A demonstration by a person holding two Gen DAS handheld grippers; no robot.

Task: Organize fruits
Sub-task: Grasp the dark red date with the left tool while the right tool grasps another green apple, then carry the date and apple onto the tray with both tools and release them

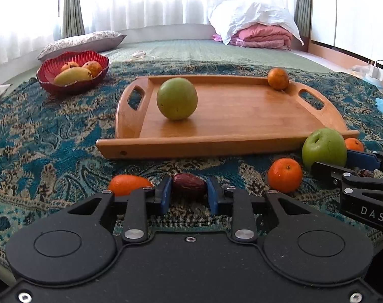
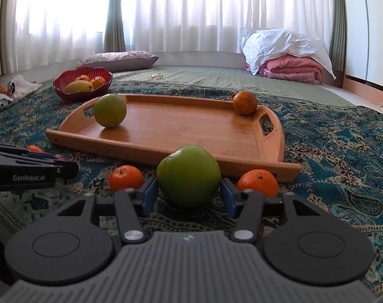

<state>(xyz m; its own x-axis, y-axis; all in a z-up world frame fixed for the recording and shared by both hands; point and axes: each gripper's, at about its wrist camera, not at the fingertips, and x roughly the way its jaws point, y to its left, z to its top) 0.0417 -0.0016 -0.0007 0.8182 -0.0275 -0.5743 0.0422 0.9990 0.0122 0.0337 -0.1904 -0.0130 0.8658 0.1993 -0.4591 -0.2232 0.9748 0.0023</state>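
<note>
We're looking across a bed w/ a teal patterned spread (image 1: 52,131). Biggest item is a wooden tray (image 1: 242,116) w/ cut-out handles, long axis running left-right across both views, near long edge facing us. On it: one green apple (image 1: 176,98) toward the left end and one small orange (image 1: 278,78) against the far rim at the right corner. Well apart, far left, a red bowl (image 1: 50,75) holds a mango and a couple of orange-ish fruits.

Next down in size: a second green apple (image 2: 189,175) on the spread just in front of the tray's near edge. Our right gripper (image 2: 189,195) brackets it, blue pads at both sides; we can't tell if they press or just flank it. Stem dimple tilts up and to the left.

Smaller: three tangerines on the spread, one left of that apple (image 2: 126,178), one right of it (image 2: 258,183), one by our left gripper (image 1: 129,184).

Smallest: a dark wrinkled date (image 1: 189,185) lying on the spread, long axis left-right, sitting between the pads of our left gripper (image 1: 189,194); thin gaps seem to show, so prob. not clamped yet.

Progress, as we judge it: early. Two fruits on tray; apple, date and three tangerines left.
</note>
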